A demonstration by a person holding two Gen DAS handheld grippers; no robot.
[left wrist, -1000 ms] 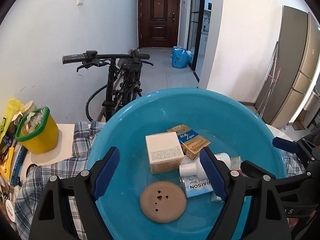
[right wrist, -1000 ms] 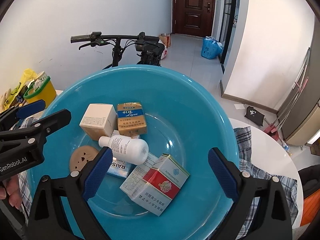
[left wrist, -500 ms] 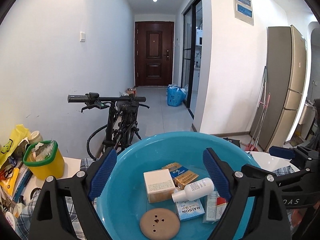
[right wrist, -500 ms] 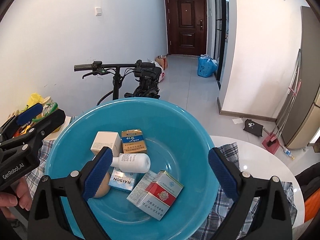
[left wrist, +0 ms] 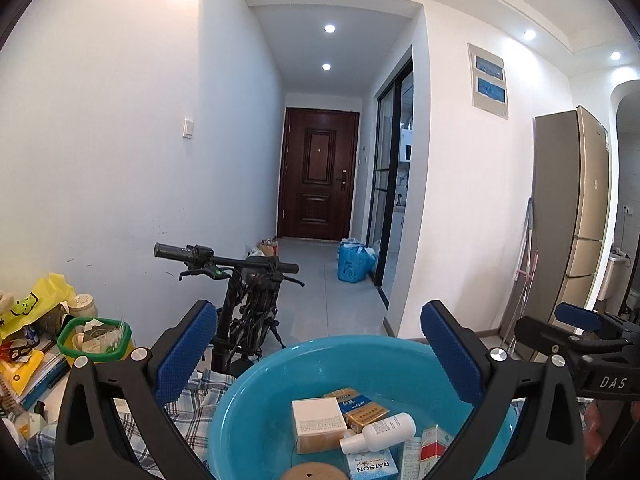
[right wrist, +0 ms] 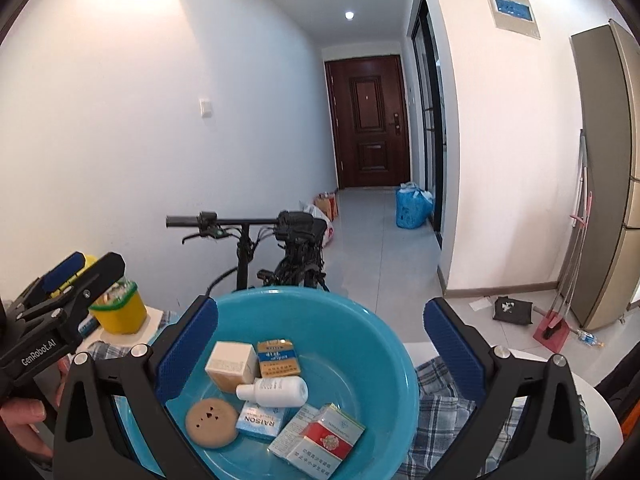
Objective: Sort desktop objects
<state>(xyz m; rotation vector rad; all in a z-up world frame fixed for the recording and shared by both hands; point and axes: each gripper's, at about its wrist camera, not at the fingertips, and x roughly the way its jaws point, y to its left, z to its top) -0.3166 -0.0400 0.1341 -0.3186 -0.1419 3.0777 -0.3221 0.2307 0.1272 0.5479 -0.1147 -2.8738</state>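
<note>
A blue basin (right wrist: 360, 316) sits on a plaid cloth and holds a white-and-tan box (right wrist: 232, 364), a blue-gold pack (right wrist: 278, 358), a white bottle (right wrist: 276, 390) lying on its side, a RAISON box (right wrist: 260, 422), a round tan disc (right wrist: 211, 428) and a red-white pack (right wrist: 324, 444). My right gripper (right wrist: 320, 340) hovers above the basin, jaws opening, nothing between them. My left gripper (left wrist: 318, 344) hangs over the basin's (left wrist: 280, 364) near left side, pointing almost level; its jaws are also opening around nothing. The box (left wrist: 318, 424) and bottle (left wrist: 380, 432) lie below it.
A yellow tub with a green rim (left wrist: 96, 340) stands left of the basin, beside piled clutter (left wrist: 24, 340). A bicycle (left wrist: 248, 292) leans just behind the table. The plaid cloth (right wrist: 452, 392) covers a round white table (right wrist: 592, 404). A hand (right wrist: 20, 424) grips the left tool.
Both grippers have risen and tilted up away from the basin, so the hallway now fills the views. The left jaws have spread wider. The items in the basin lie as before.
</note>
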